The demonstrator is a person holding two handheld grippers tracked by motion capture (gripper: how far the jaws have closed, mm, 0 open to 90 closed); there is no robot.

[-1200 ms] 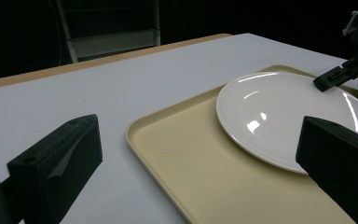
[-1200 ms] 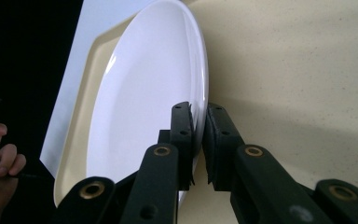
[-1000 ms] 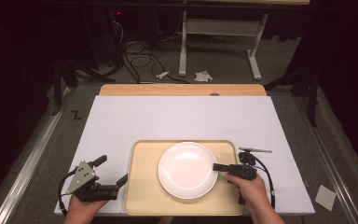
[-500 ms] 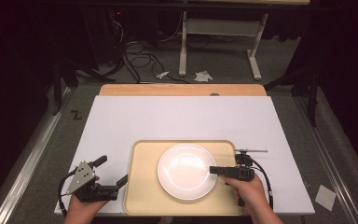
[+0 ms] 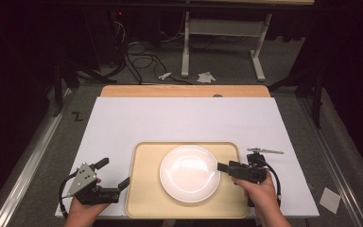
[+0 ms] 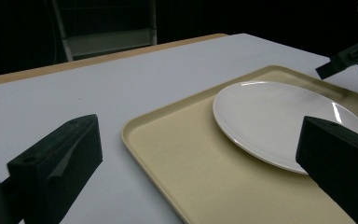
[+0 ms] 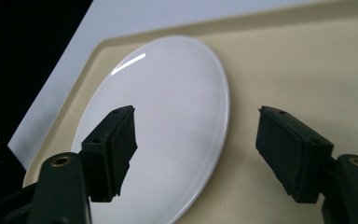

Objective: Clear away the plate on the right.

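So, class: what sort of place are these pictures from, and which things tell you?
Probably a lab or workshop bench set up for recording: a white-covered table holding a beige tray with a white plate, loose cables on the floor, dark surroundings.

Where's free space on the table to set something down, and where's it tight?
Free: the white table top from the tray's far rim back to the wooden strip, and the tray floor left of the plate. Tight: the near edge, with left gripper and right gripper flanking the tray.

White table [image 5: 179, 118]: tan tray [image 5: 144, 189] lies flat at near edge, 1 white plate [image 5: 189, 172] in it.
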